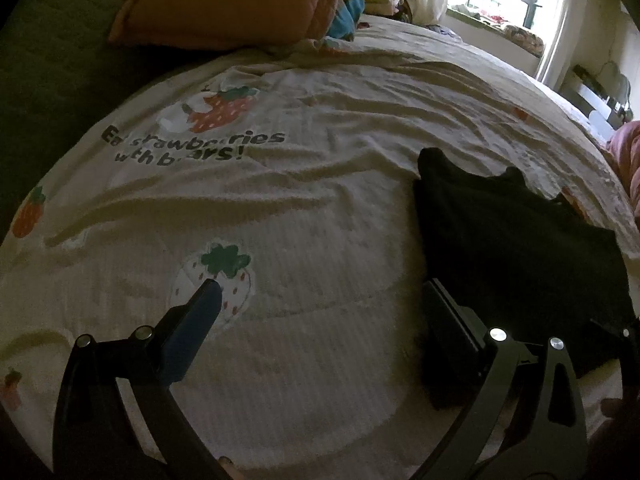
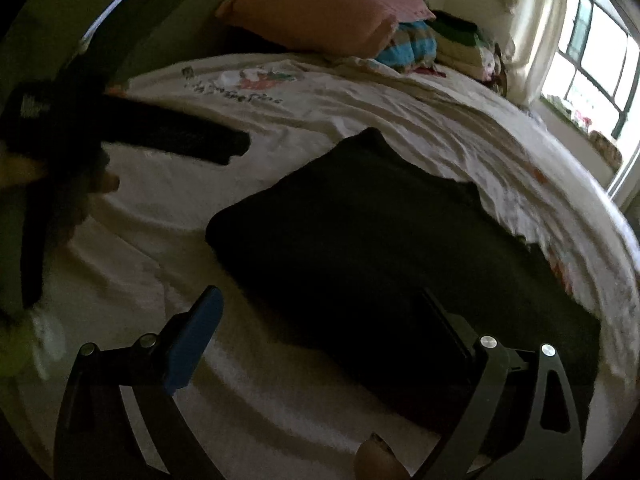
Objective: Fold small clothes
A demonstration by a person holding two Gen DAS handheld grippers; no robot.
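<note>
Both grippers stand wide and empty. The black garment lies on the bedsheet ahead of the right gripper, its near edge under the right-hand finger. It sits beside the left gripper, at that right-hand finger. Risk: closing here pinches sheet with cloth, or takes one layer only, skewing the fold.

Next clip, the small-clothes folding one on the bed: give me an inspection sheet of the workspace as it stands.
Surface: wrinkled cream bedsheet with strawberry prints.
Job's things: black garment lying on the sheet, apparently folded.
Clutter: pink pillow and piled fabrics at the bed's far end.
Grippers: left gripper open over bare sheet; right gripper open, empty, above the garment.
Cables: nothing seen.
Surroundings: bright window with curtain; dim room.
</note>
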